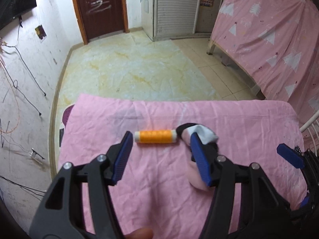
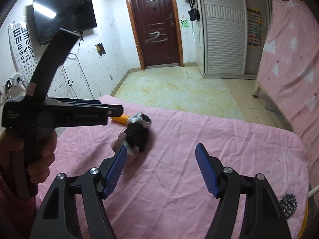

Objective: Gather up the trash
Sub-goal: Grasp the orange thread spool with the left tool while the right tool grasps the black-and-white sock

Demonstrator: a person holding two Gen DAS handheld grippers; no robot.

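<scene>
The work surface was a table covered by a wrinkled pink cloth (image 1: 159, 179). Beyond its far edge lay a pale marbled floor mat (image 1: 129, 67) on beige tiles. Going left to right across the room in the right wrist view: an eye chart (image 2: 24, 47) and a dark television (image 2: 63, 14) hung on the scuffed white wall, a dark red door (image 2: 157, 23) stood at the far end, a slatted white wardrobe (image 2: 223, 29) followed, and a bed frame draped in a pink patterned sheet (image 2: 289, 59) closed the right side.

On the cloth, an orange thread spool (image 1: 155, 136) with white ends lay on its side near the far middle. Touching its right end was a small crumpled sock (image 1: 199, 134), black, white and pink.

The left gripper (image 1: 161, 151) was opened wide and held nothing. The spool lay just beyond its fingertips, between the lines of the two fingers; the sock sat behind the right finger.

The right gripper (image 2: 161, 155) was also opened wide and held nothing. The sock (image 2: 137, 133) lay just beyond its left finger, and the spool (image 2: 121, 119) farther off, partly hidden by the body of the left gripper. A hand (image 2: 41, 147) gripped that tool at the left edge.
</scene>
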